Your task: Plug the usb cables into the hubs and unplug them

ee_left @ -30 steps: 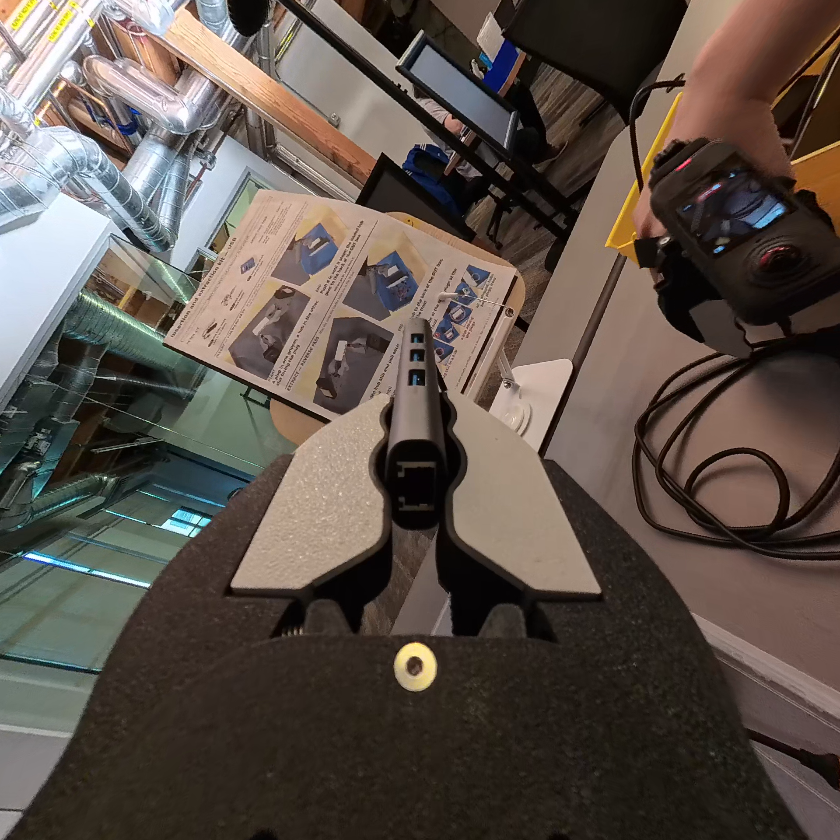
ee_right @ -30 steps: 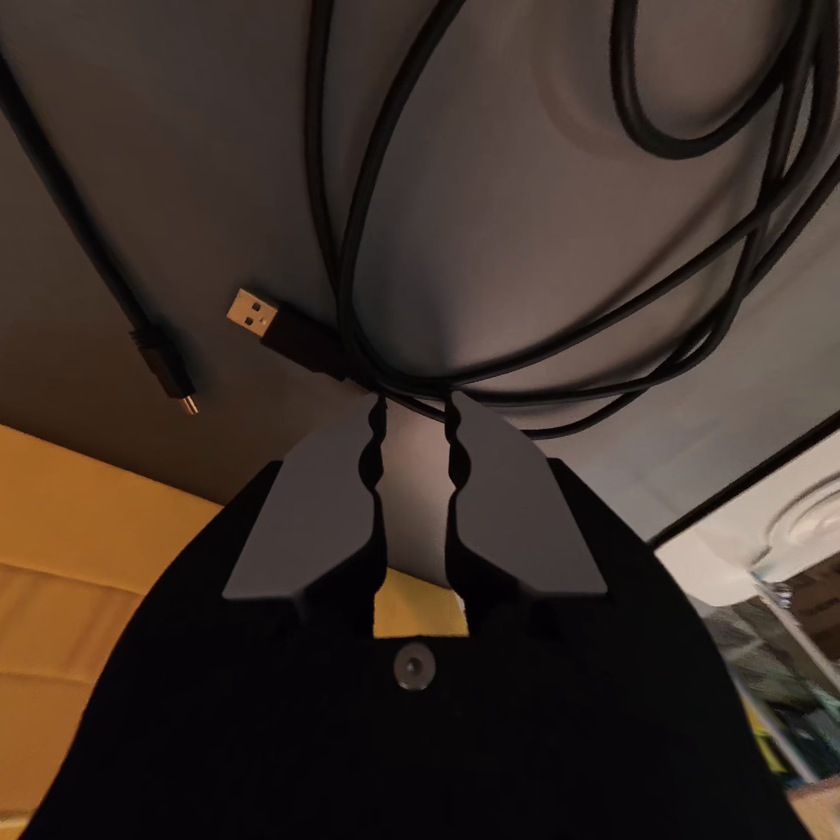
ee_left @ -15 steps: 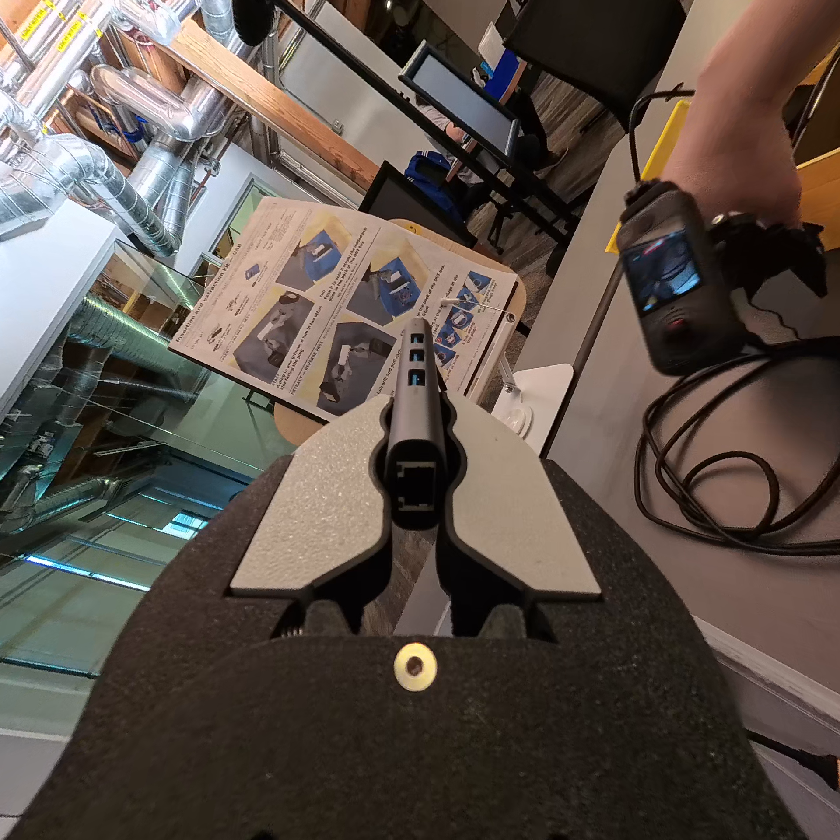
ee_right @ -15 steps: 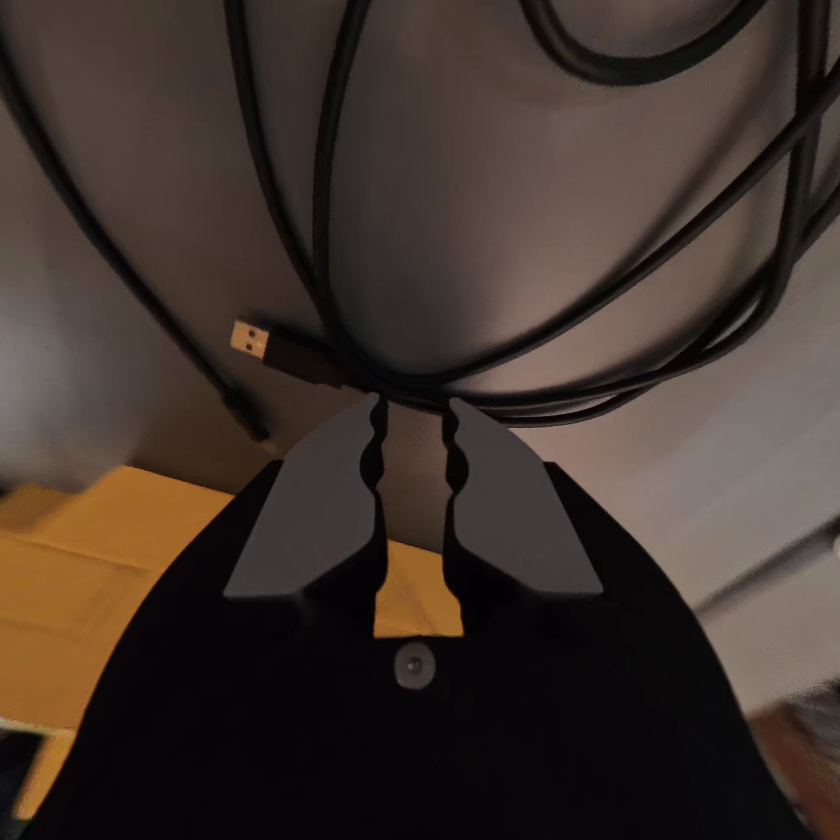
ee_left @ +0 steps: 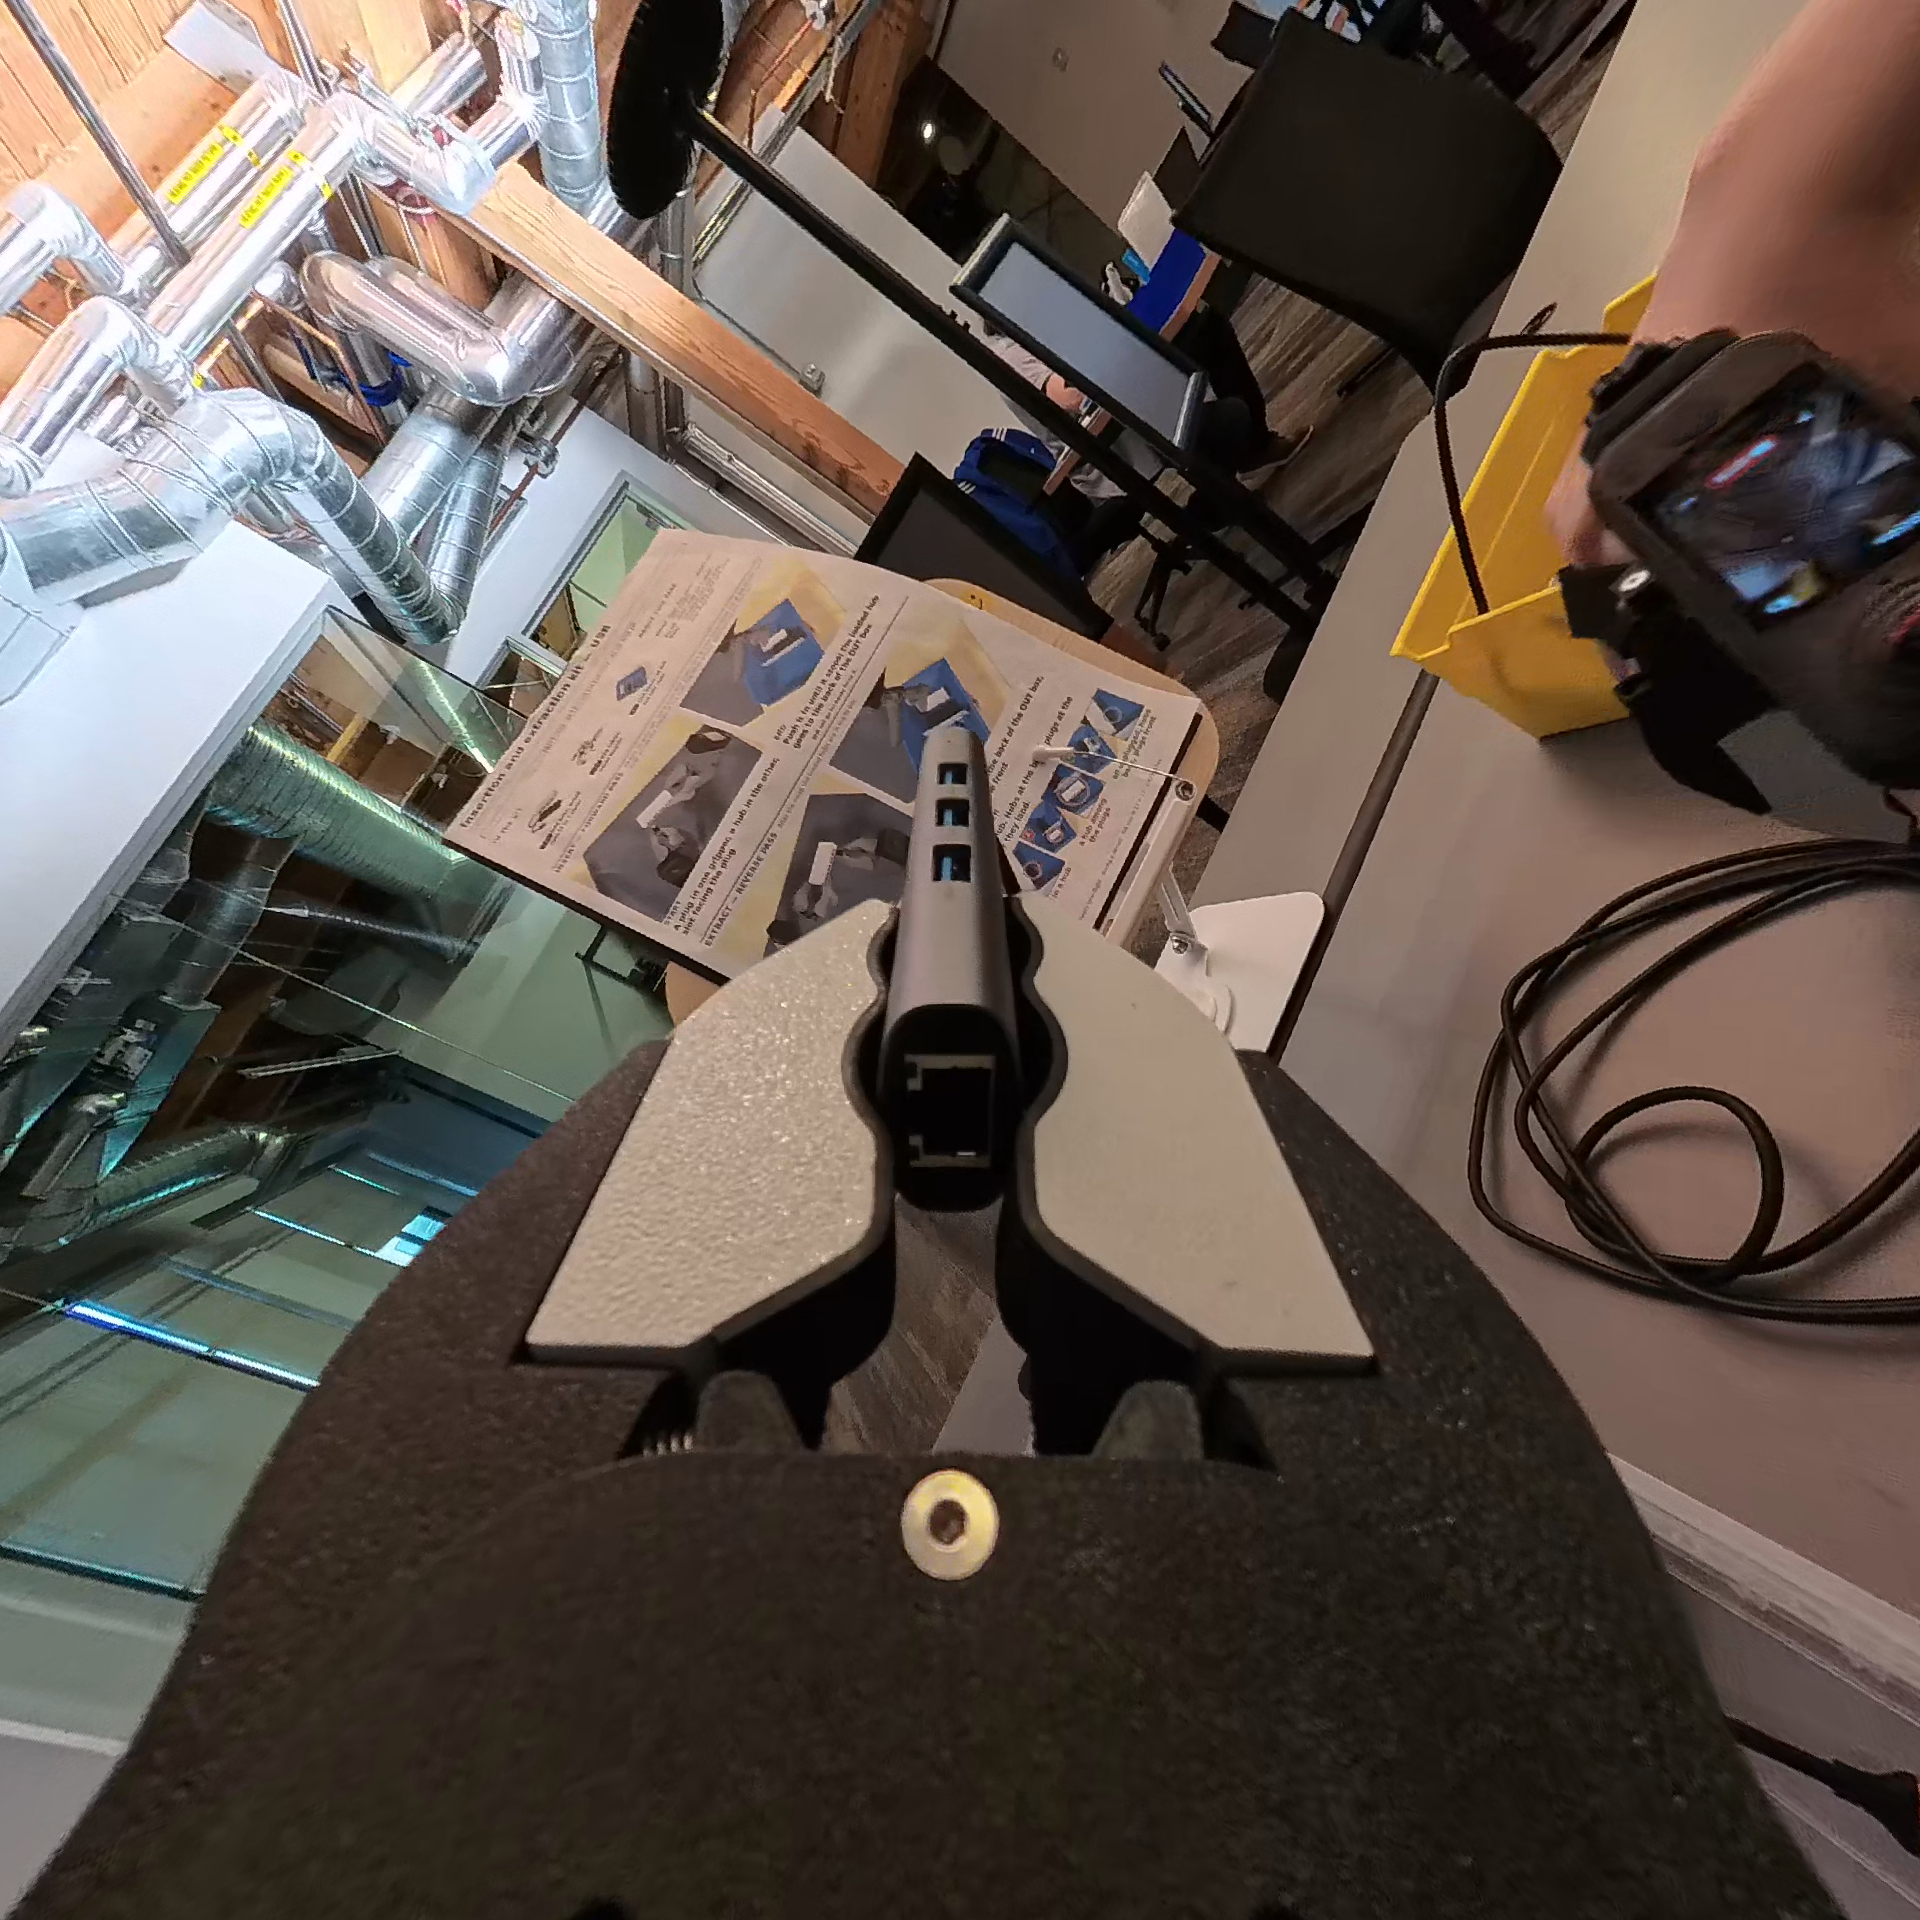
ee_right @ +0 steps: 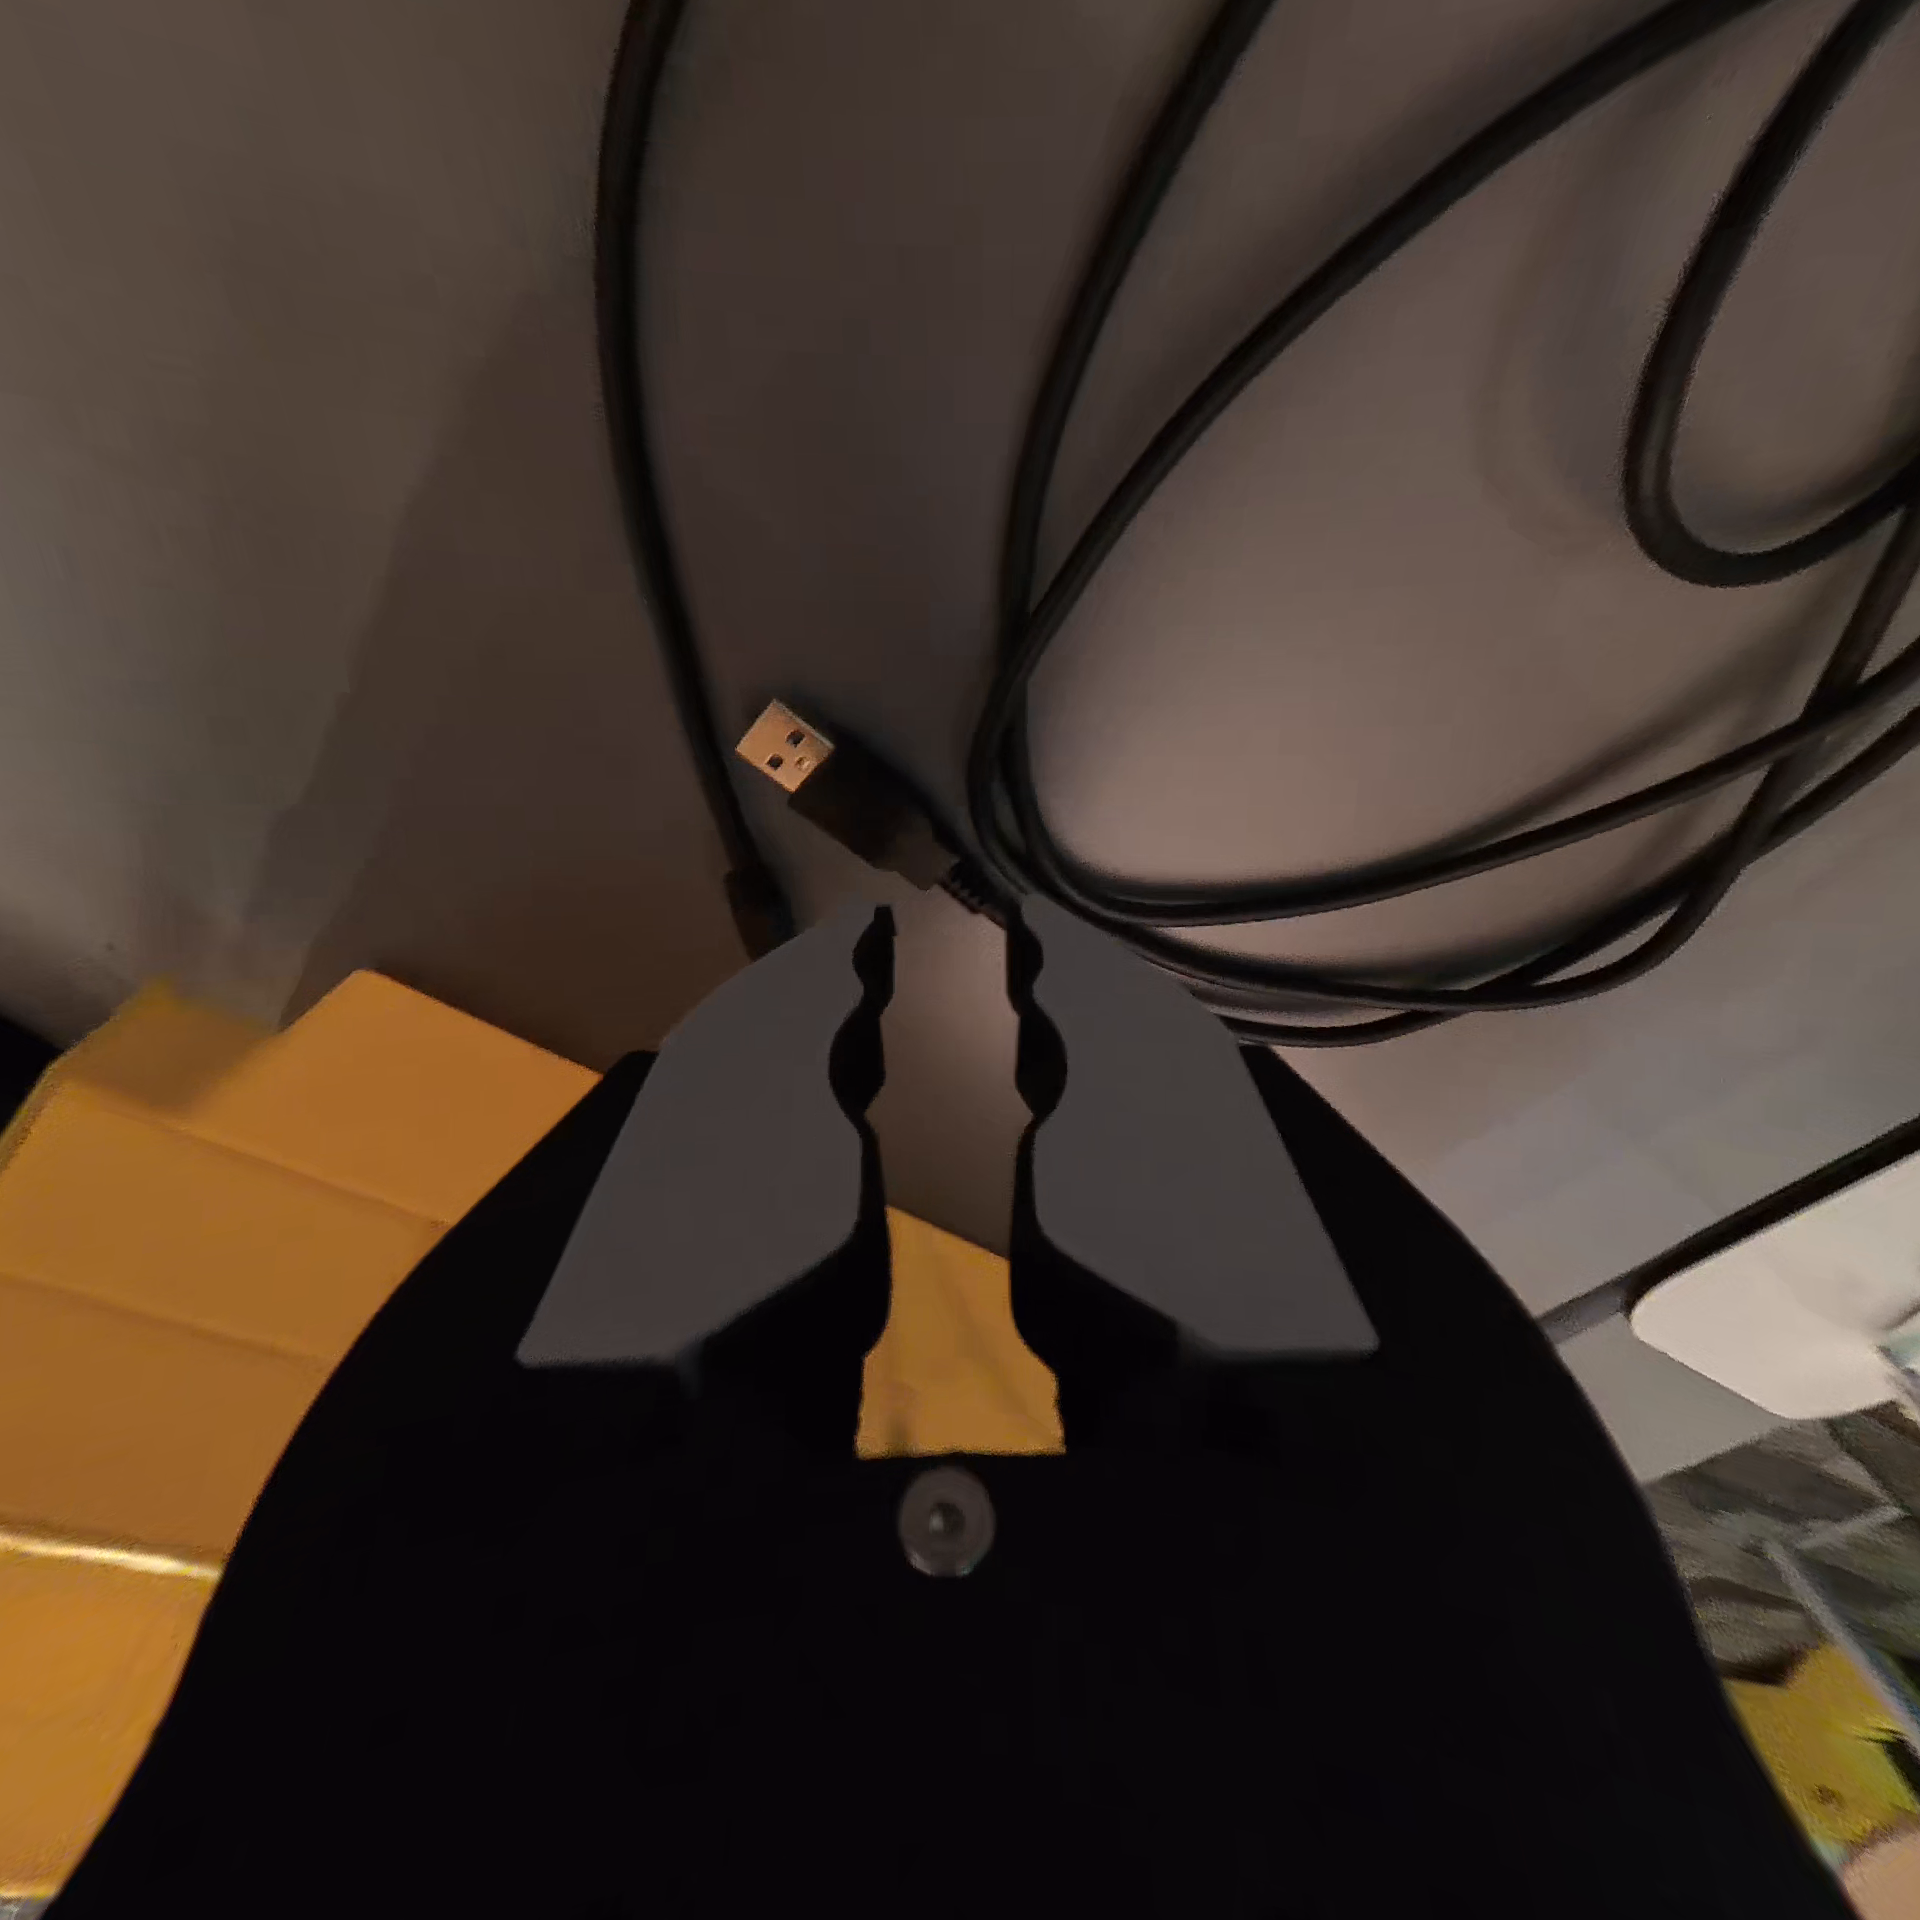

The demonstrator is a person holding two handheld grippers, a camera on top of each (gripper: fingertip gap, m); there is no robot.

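Grey table (ee_right: 312, 416) — one hub (ee_left: 951, 935), one plug (ee_right: 831, 790)

A printed instruction sheet (ee_left: 831, 758) on a stand bears a heading, captions and photos. Small yellow labels (ee_left: 223, 171) with dark lettering sit on the silver pipes (ee_left: 239, 322) overhead. The right wrist view shows no writing at all.

black cable (ee_right: 1122, 582), yellow bin (ee_left: 1496, 582), grey hub (ee_left: 951, 935)
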